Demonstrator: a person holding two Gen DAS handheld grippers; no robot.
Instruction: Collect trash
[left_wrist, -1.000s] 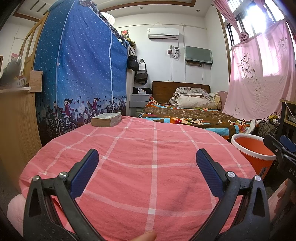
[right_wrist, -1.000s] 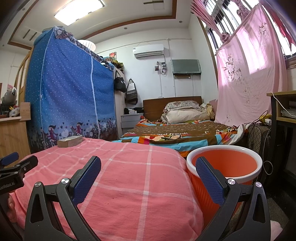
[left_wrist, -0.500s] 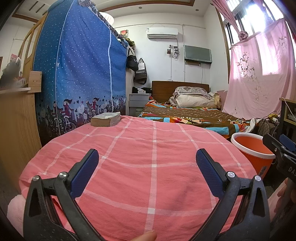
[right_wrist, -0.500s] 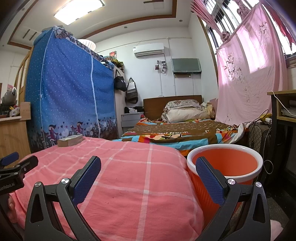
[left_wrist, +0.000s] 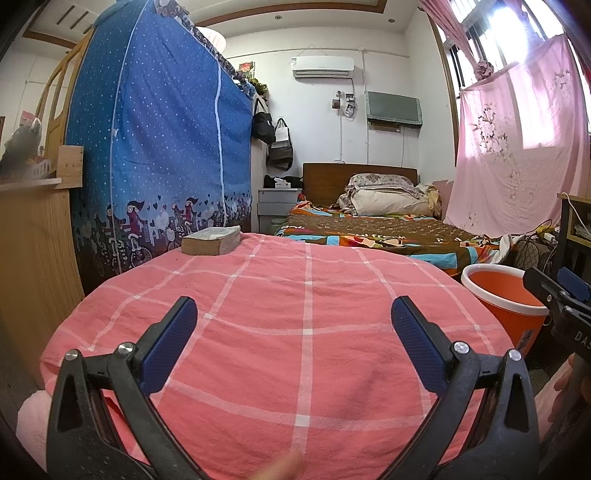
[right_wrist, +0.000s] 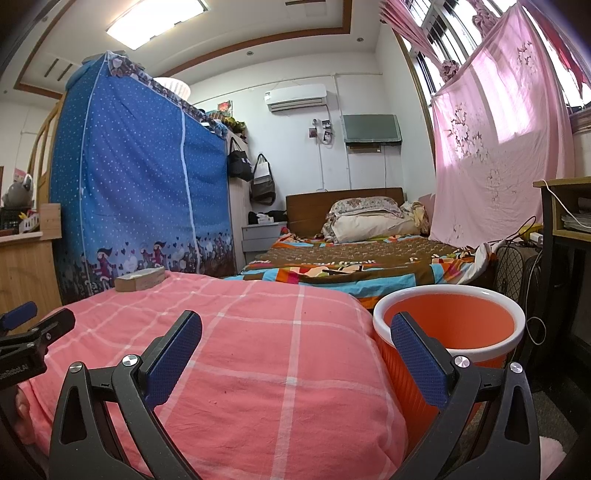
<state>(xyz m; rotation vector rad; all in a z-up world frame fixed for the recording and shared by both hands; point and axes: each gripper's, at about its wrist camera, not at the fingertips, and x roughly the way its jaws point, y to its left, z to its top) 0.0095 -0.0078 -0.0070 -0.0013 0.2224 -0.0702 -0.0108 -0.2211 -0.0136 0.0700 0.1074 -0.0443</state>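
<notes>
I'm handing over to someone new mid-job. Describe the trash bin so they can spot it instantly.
Start at the pink checked bedspread that fills the foreground. Just off its right-hand edge, on the floor, stands a round orange bin, between the bedspread and a dark desk. It is the only open-topped container nearby, set apart by its thick white rim; no trash shows inside it.

Right gripper (left_wrist: 565, 299) cut off at three o'clock in the left wrist view, one blue tip and black arm showing, spread not readable there. Left gripper (right_wrist: 27, 325) clipped the same way at nine o'clock in the right wrist view. Orange bucket (right_wrist: 448, 325) partly masked by a blue finger pad (right_wrist: 417, 360); base hidden, and its right side lost behind the right gripper in the left wrist view. Blurred fingertip (left_wrist: 284, 463) at six o'clock. Book (left_wrist: 211, 240) lettering too small to read. Cables at three o'clock (right_wrist: 532, 236) tangled, ends out of sight.
</notes>
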